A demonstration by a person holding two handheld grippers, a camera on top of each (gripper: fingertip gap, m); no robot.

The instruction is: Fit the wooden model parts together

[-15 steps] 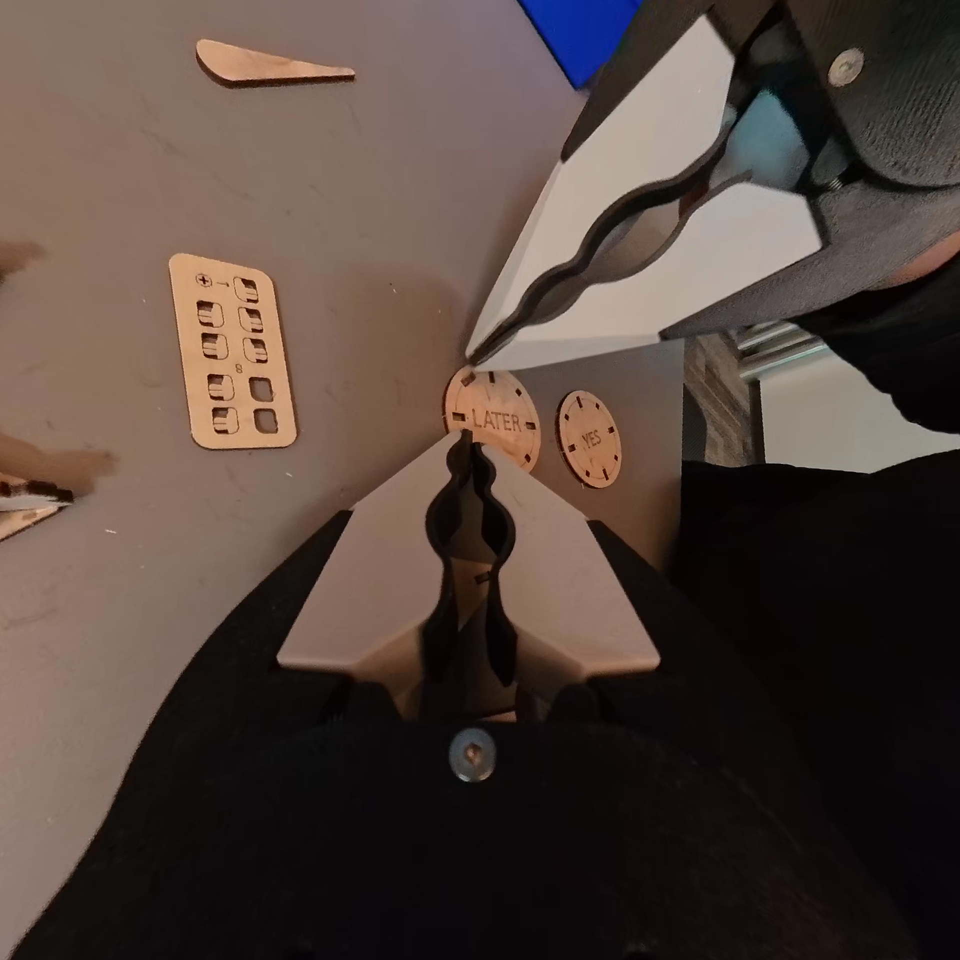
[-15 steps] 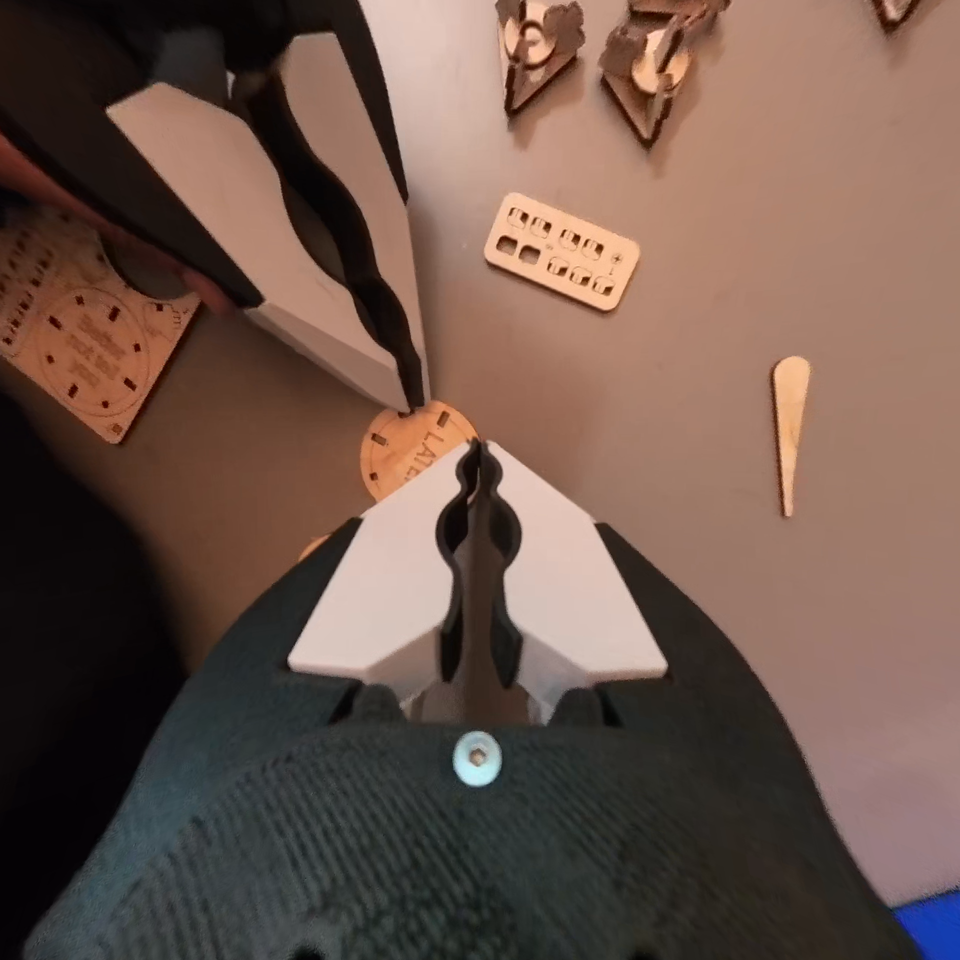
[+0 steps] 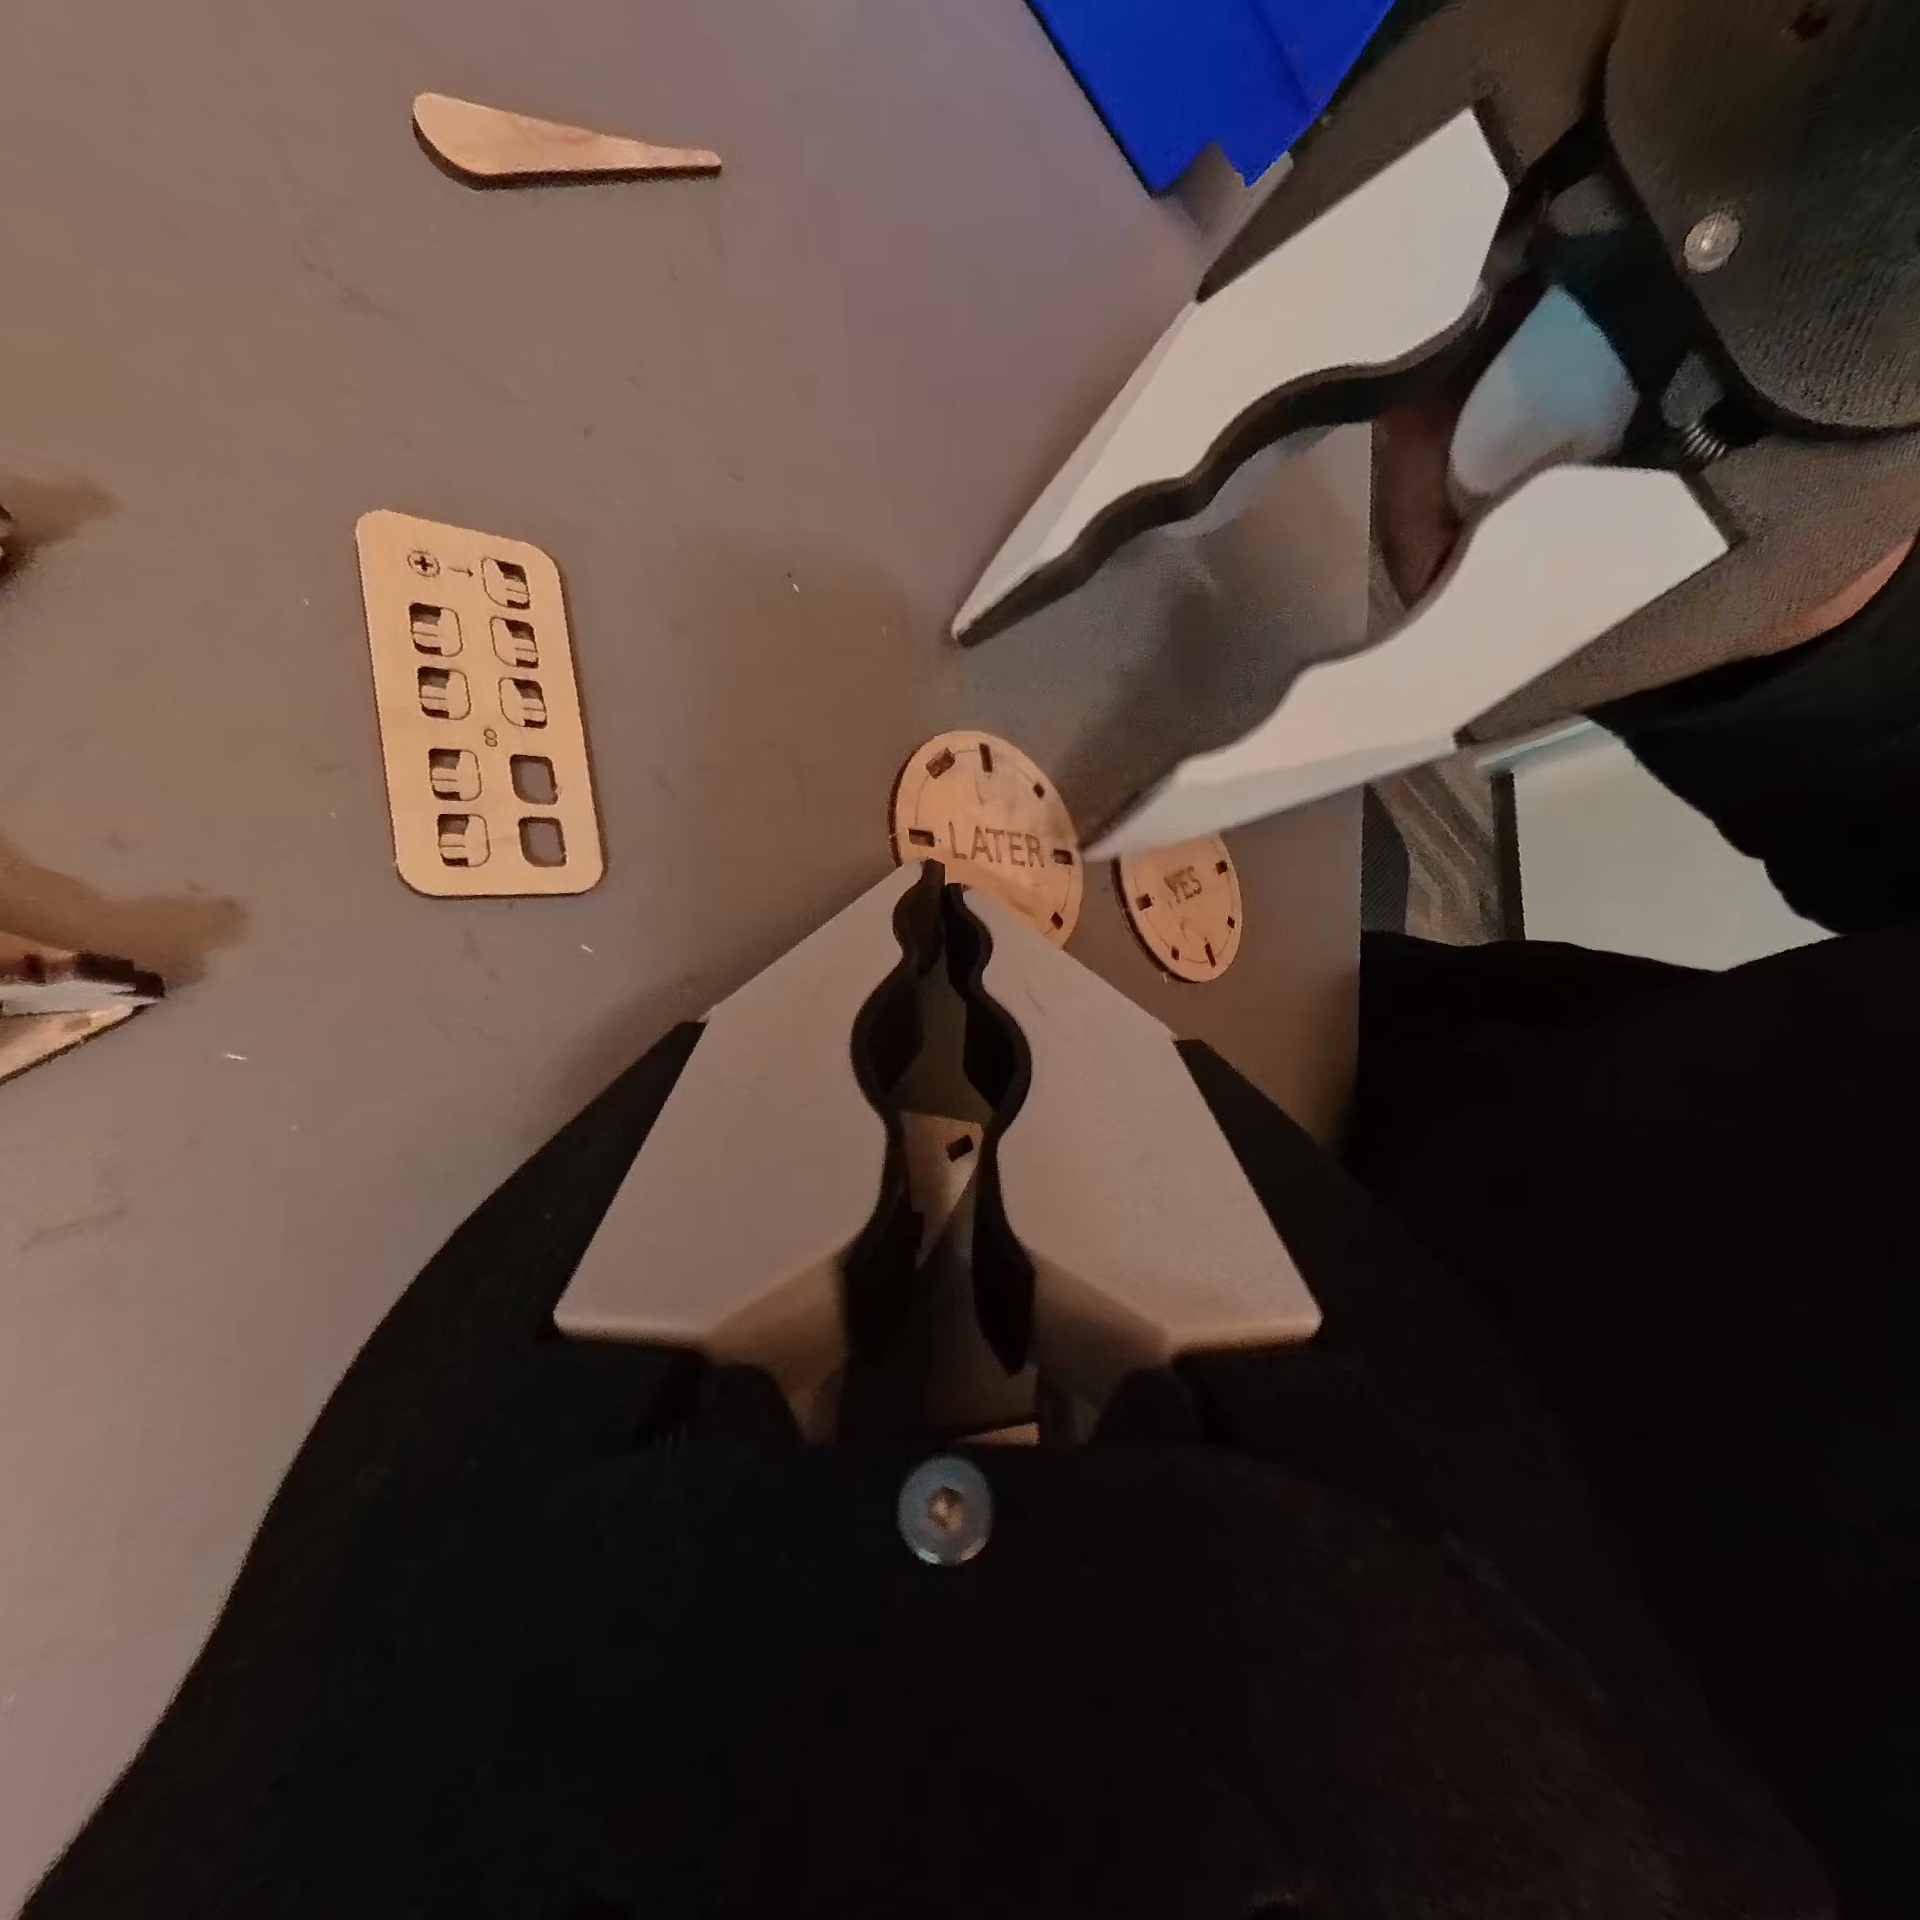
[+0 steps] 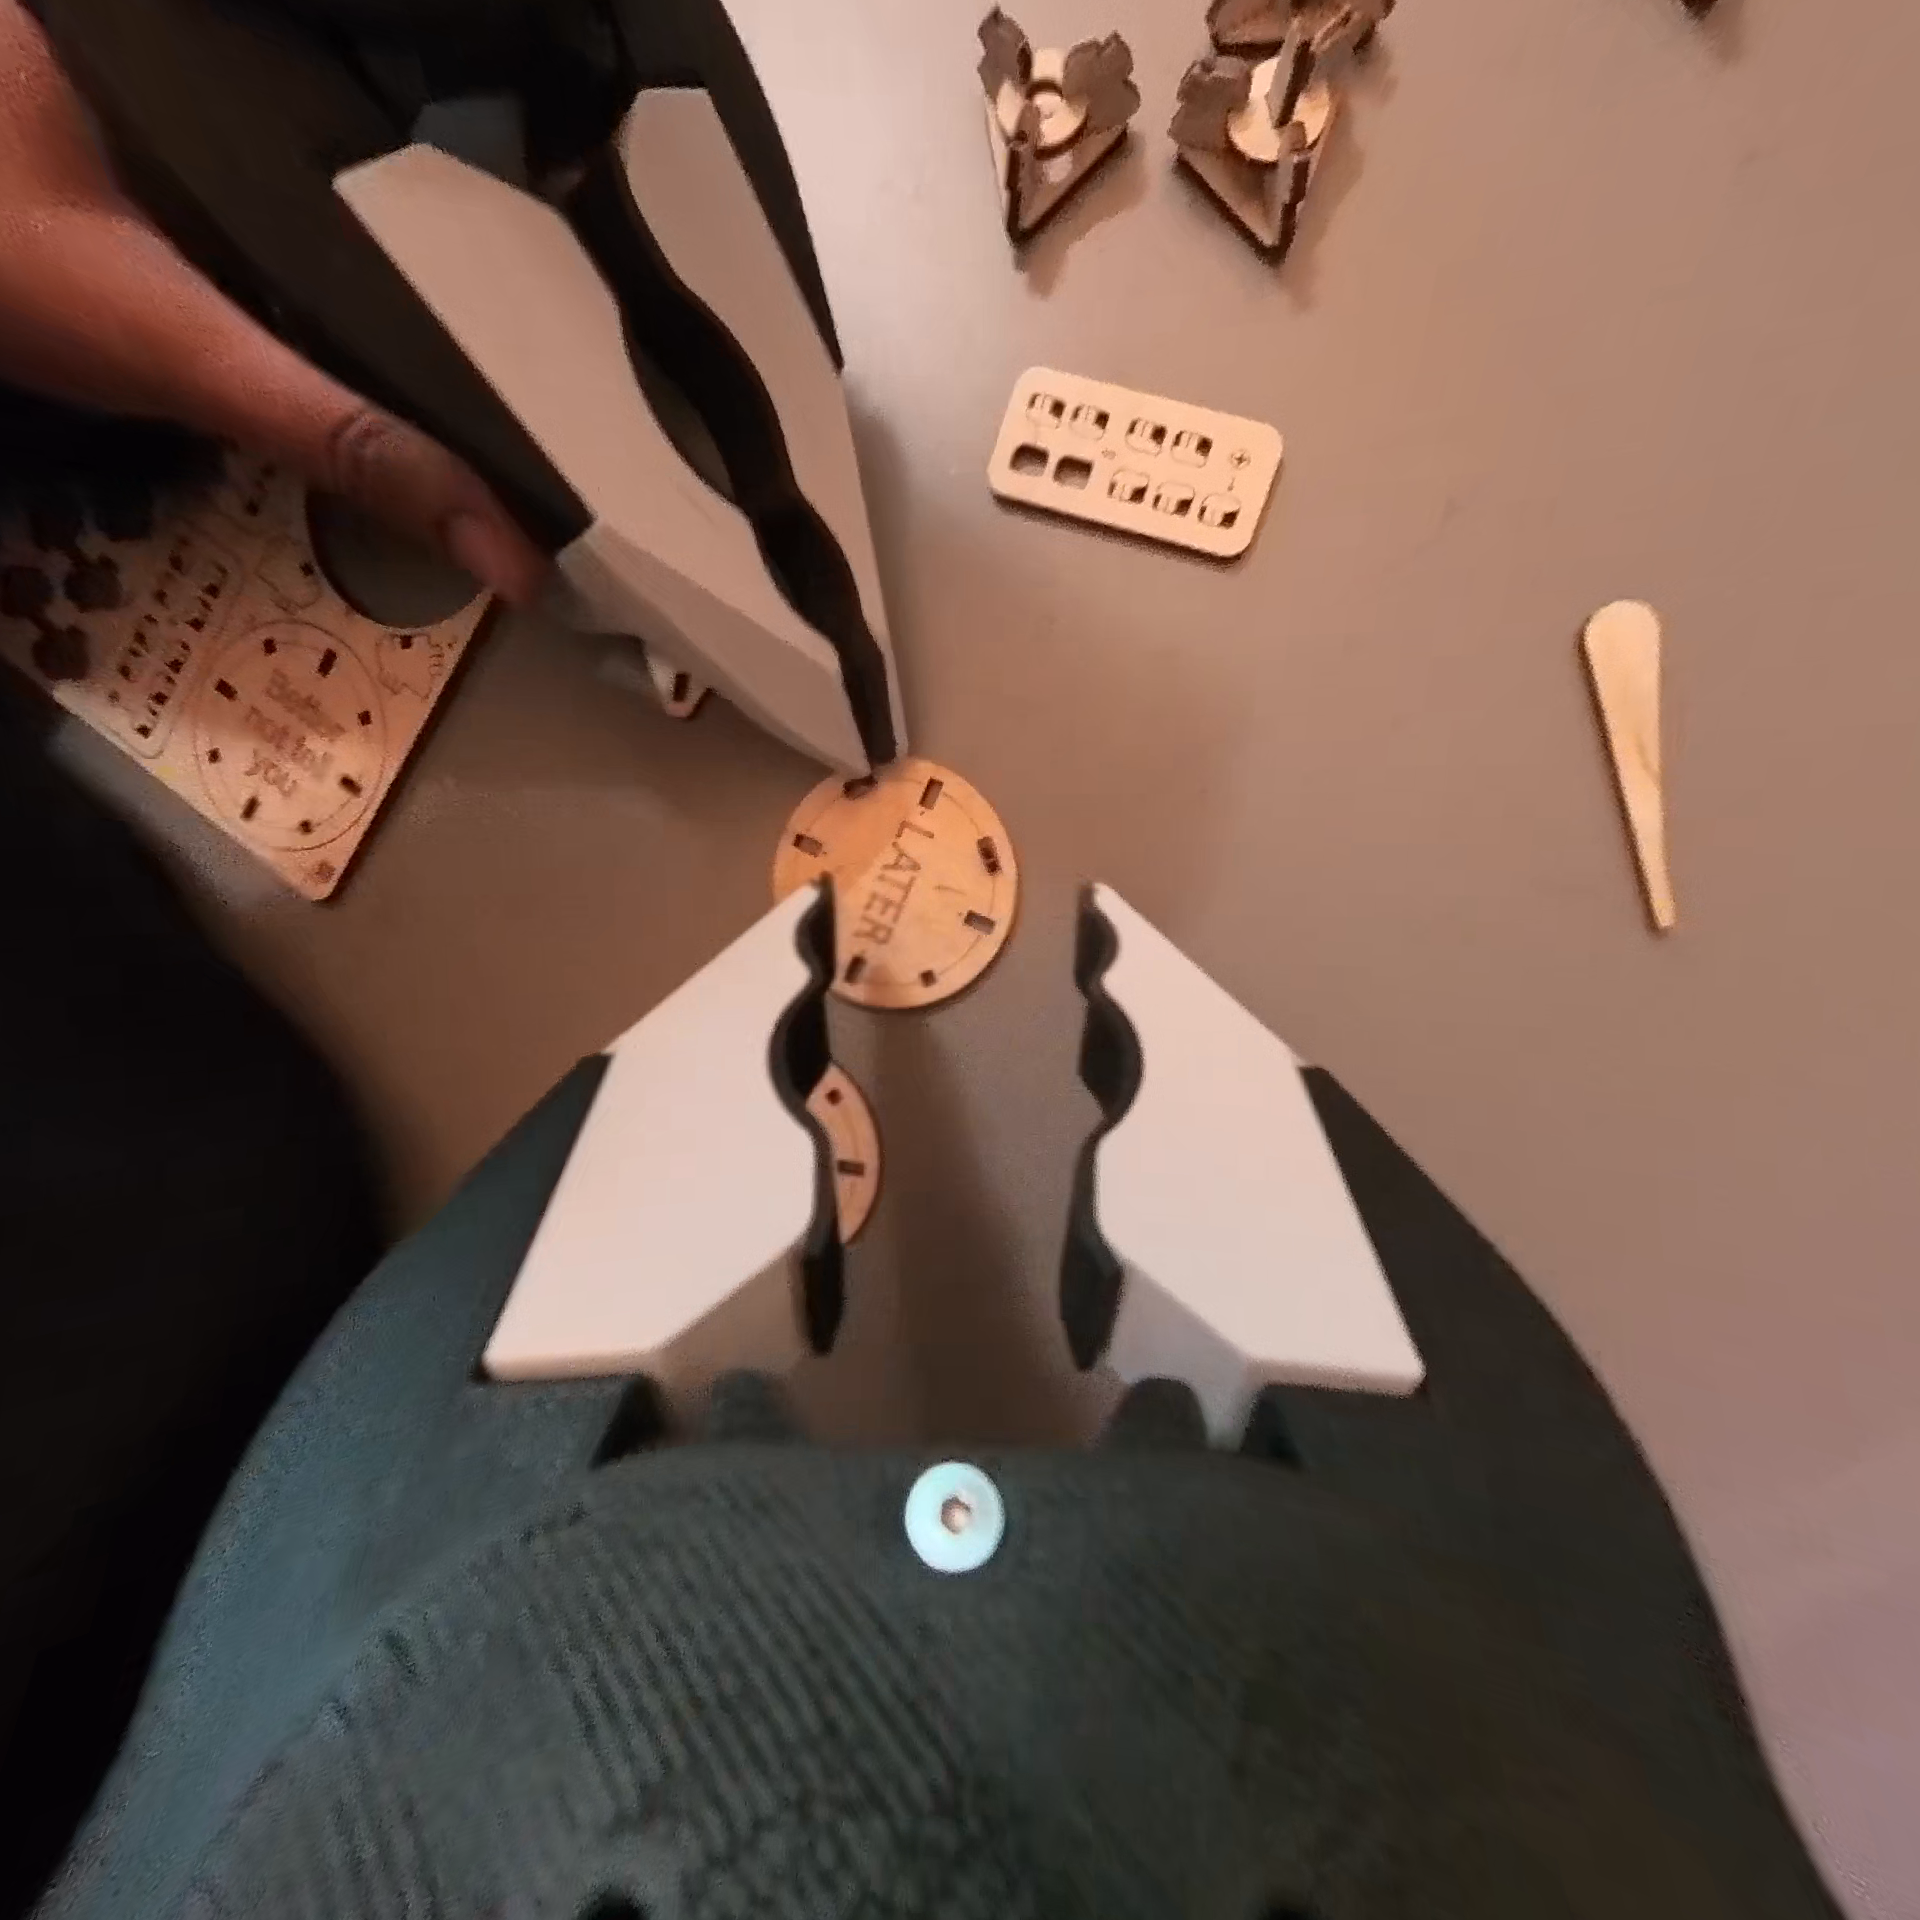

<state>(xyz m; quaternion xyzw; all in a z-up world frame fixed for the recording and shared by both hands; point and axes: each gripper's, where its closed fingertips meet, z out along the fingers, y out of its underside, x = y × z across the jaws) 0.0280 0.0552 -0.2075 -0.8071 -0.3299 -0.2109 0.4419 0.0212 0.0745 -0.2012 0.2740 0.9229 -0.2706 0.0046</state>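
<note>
A round wooden disc with engraved writing [image 3: 987, 831] lies flat on the grey table [image 3: 727, 416]. My left gripper [image 3: 940, 883] is shut, and its tips rest at the disc's near edge. In the right wrist view the left gripper [image 4: 873, 756] points down onto a slot at the rim of the disc [image 4: 899, 894]. My right gripper [image 4: 954, 904] is open, with the disc just ahead between its fingers and nothing gripped. In the left wrist view the right gripper [image 3: 1023, 738] has one fingertip [image 3: 1101, 836] at the disc's edge. A second engraved disc [image 3: 1179, 904] lies beside the first.
A rectangular wooden card with cut-outs [image 3: 478, 701] and a teardrop-shaped wooden piece [image 3: 561, 140] lie farther out. A blue object [image 3: 1195, 73] sits at the back. An engraved wooden sheet [image 4: 239, 686] and two small wooden assemblies [image 4: 1049, 135] also lie on the table. The table edge [image 3: 1361, 987] is close.
My right gripper has opened from shut, its fingers now spread on either side of the disc. My left gripper stays shut at the disc's rim.
</note>
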